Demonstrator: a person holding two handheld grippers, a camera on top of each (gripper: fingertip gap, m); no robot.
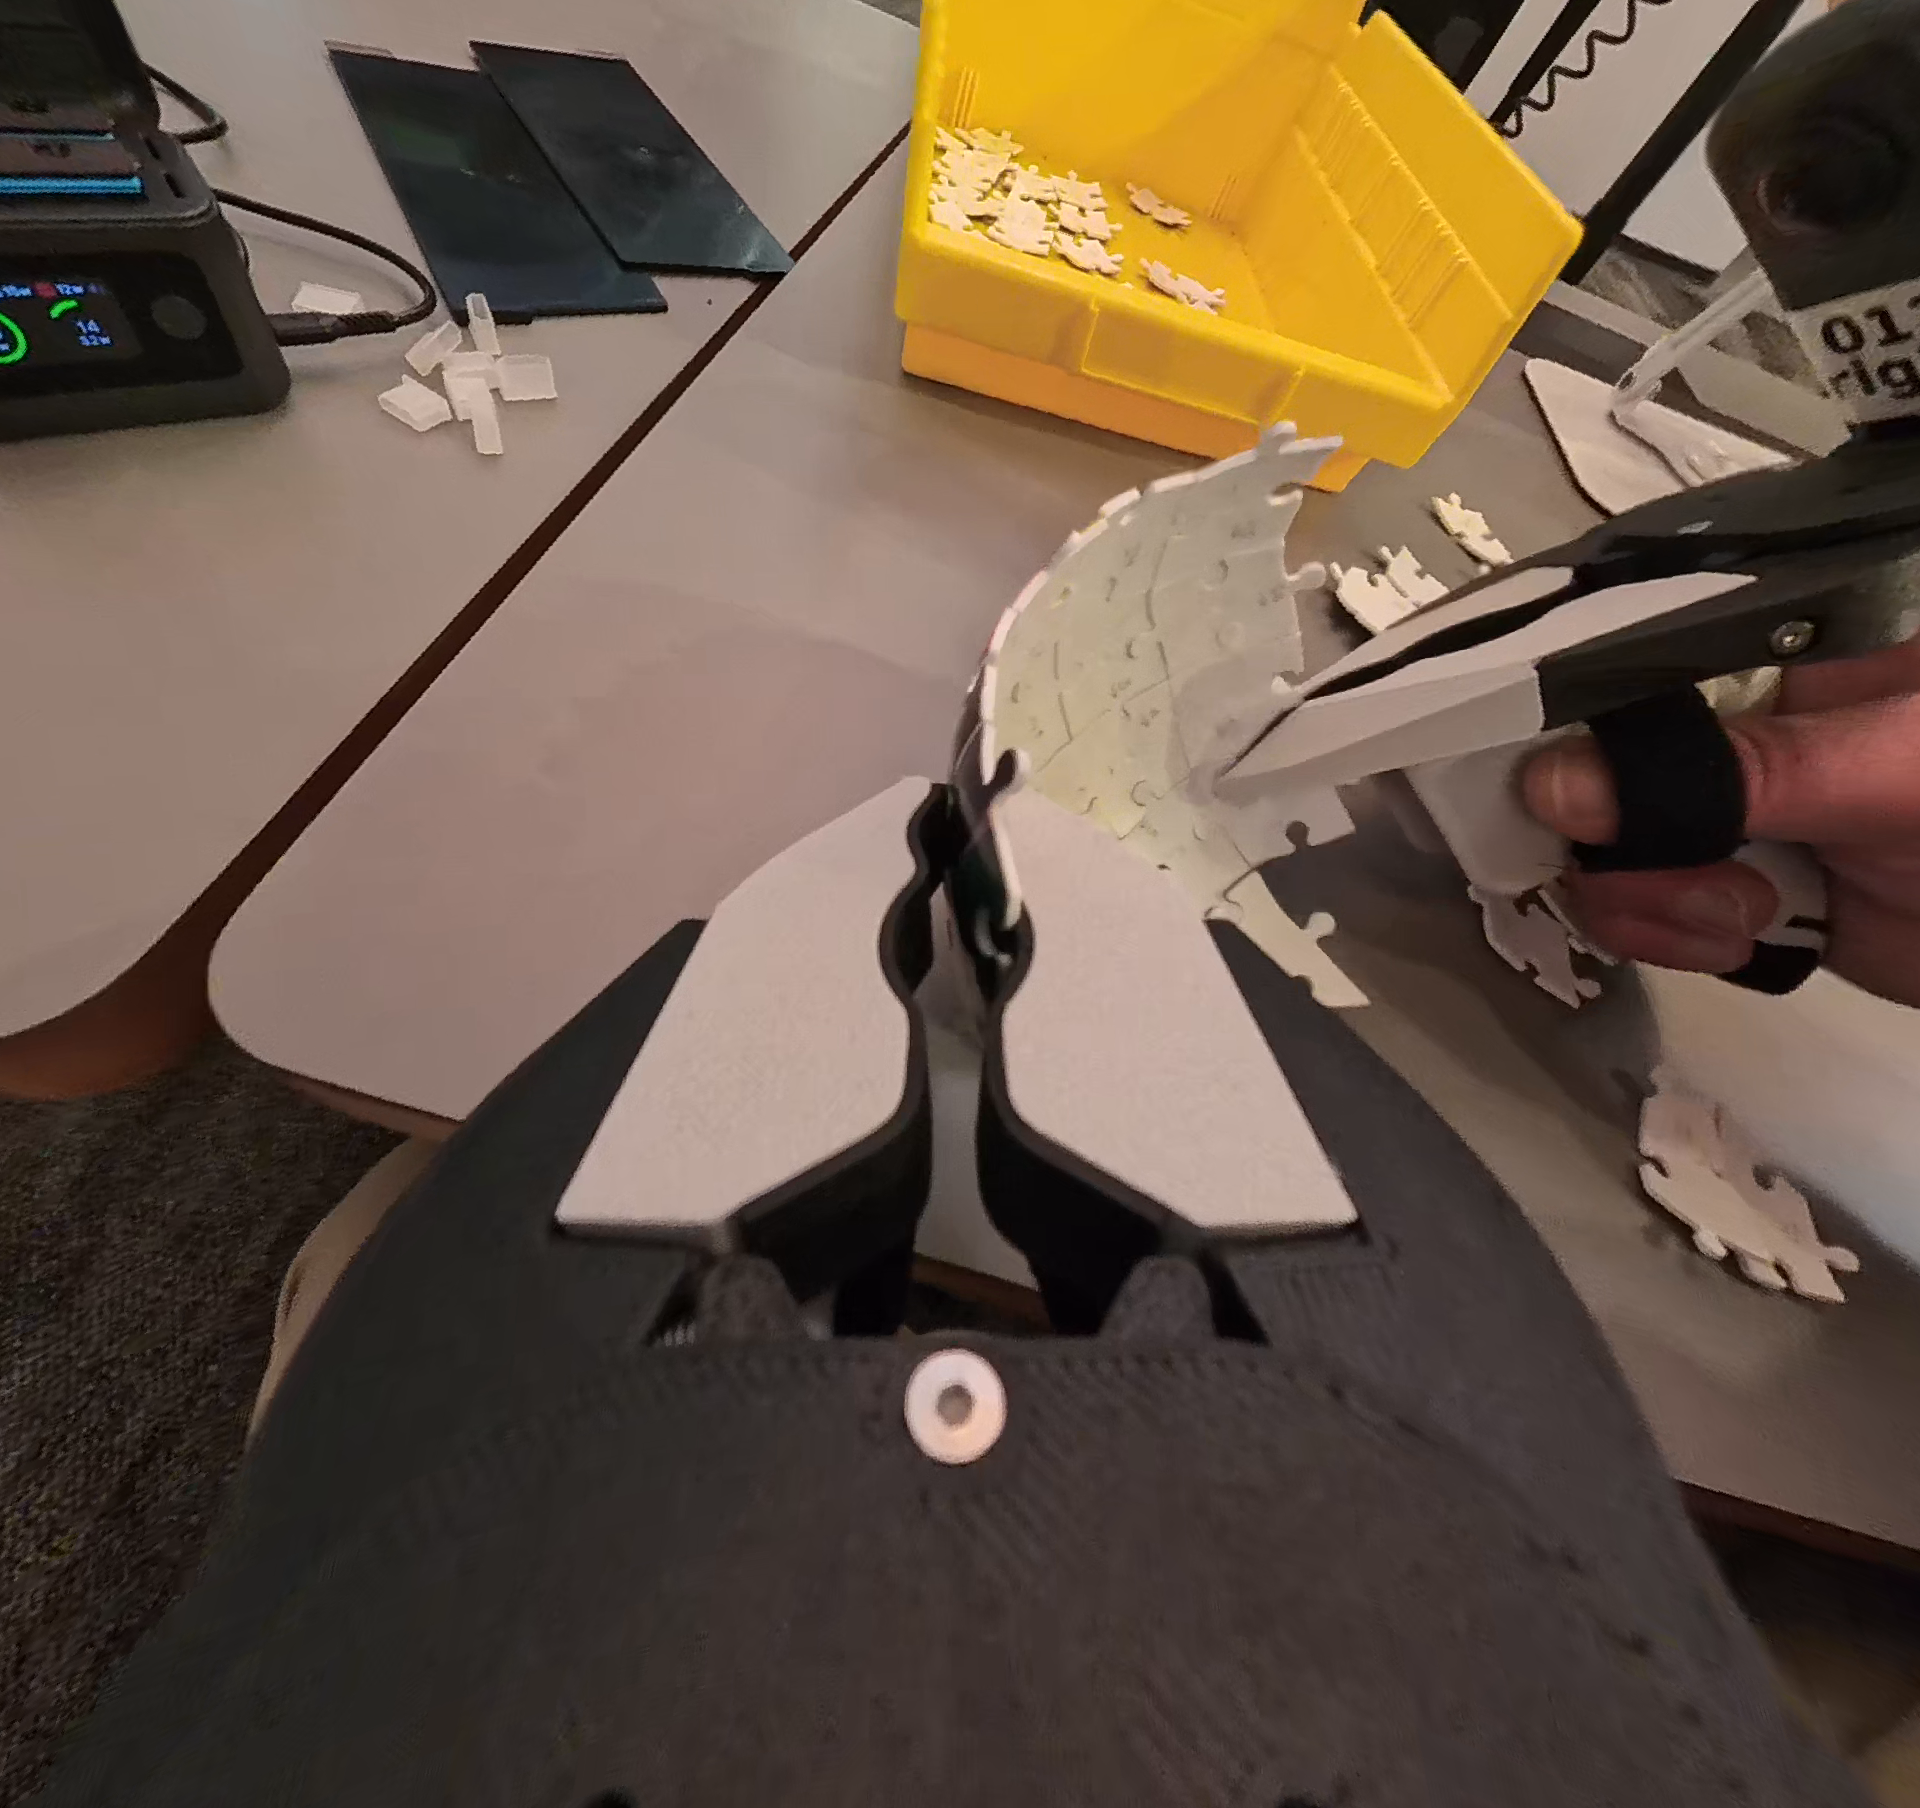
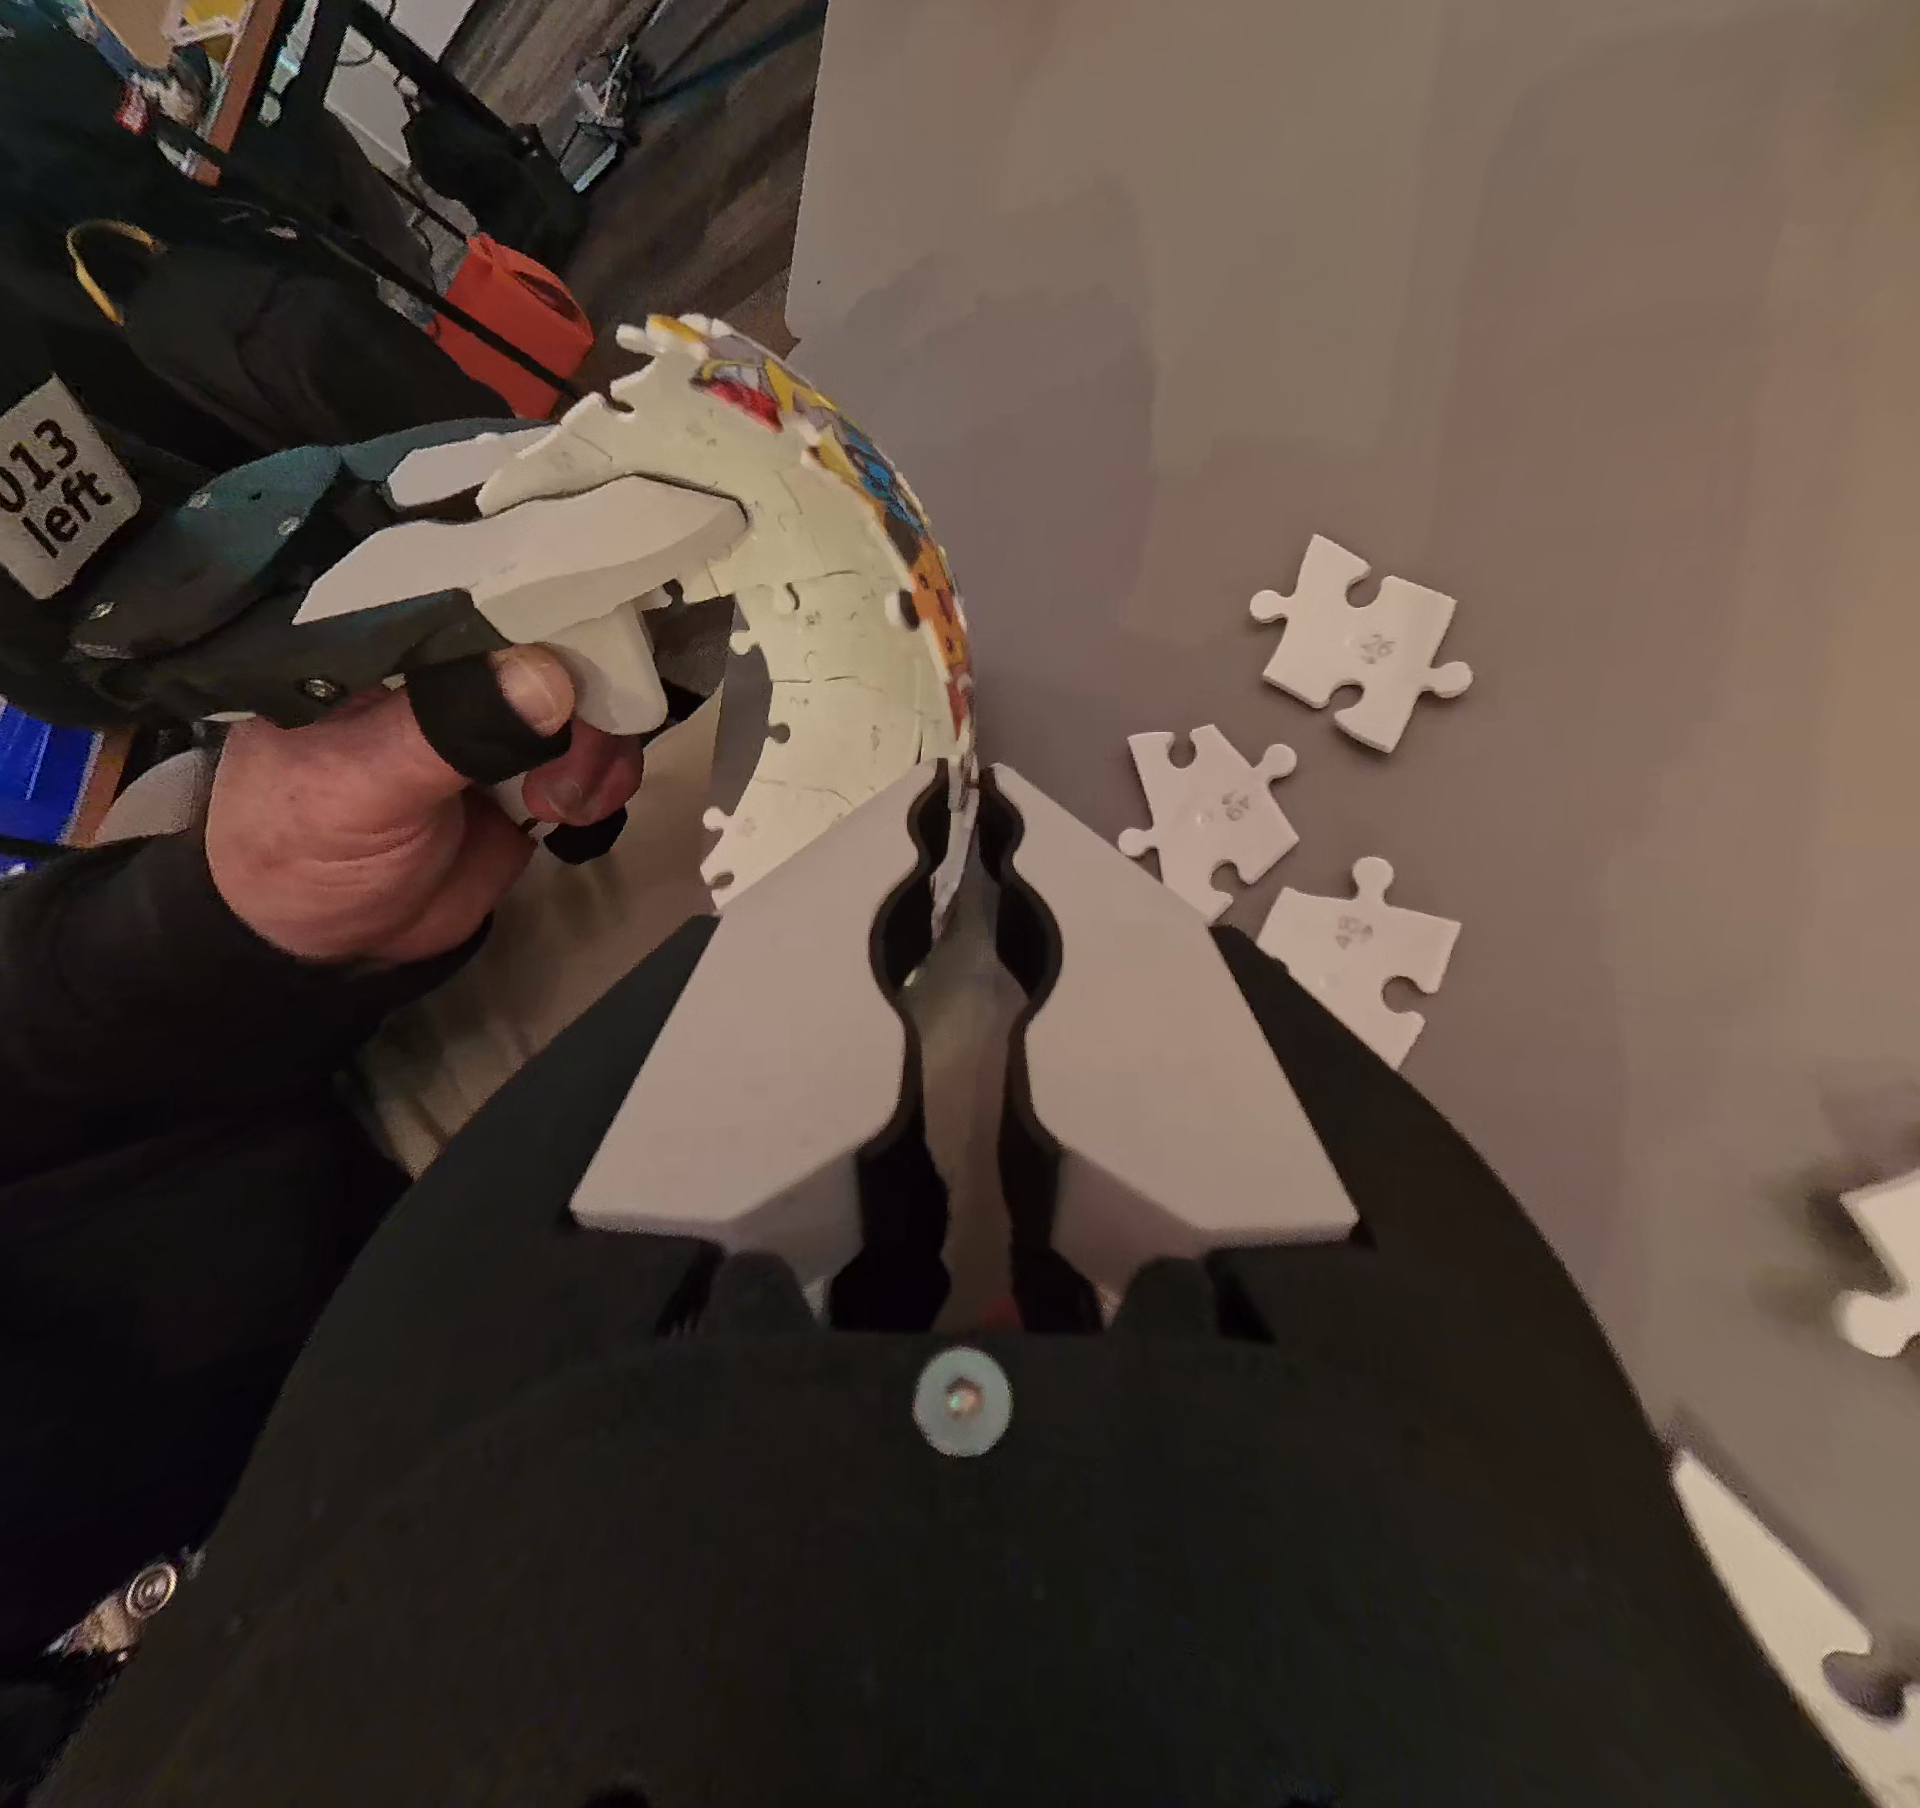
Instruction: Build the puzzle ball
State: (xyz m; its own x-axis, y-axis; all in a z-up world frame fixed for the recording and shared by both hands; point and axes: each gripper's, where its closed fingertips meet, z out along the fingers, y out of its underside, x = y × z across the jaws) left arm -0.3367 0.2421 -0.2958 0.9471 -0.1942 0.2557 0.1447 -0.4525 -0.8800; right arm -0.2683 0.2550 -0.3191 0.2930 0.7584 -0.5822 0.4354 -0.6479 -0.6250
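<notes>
A curved, partly built puzzle ball shell point(image 1: 1153, 678) is held in the air between both grippers; its inside is white and its outside is printed in colours point(image 2: 894, 511). My left gripper point(image 1: 971, 813) is shut on the shell's lower edge. My right gripper point(image 2: 971, 792) is shut on another edge of the same shell. The right gripper also shows in the left wrist view point(image 1: 1236, 771), pinching the shell from the right. The left gripper shows in the right wrist view point(image 2: 717, 522), clamped on the rim. Loose white pieces point(image 2: 1351, 641) lie on the grey table.
A yellow bin point(image 1: 1351, 200) with several white pieces stands at the back of the table point(image 1: 727, 615). More loose pieces point(image 1: 1735, 1197) lie at the right. A dark device with a screen point(image 1: 104, 304), two dark panels point(image 1: 540, 179) and small clear caps point(image 1: 468, 382) sit on the left table. Spacing between my two grippers at the tips: around 8 centimeters.
</notes>
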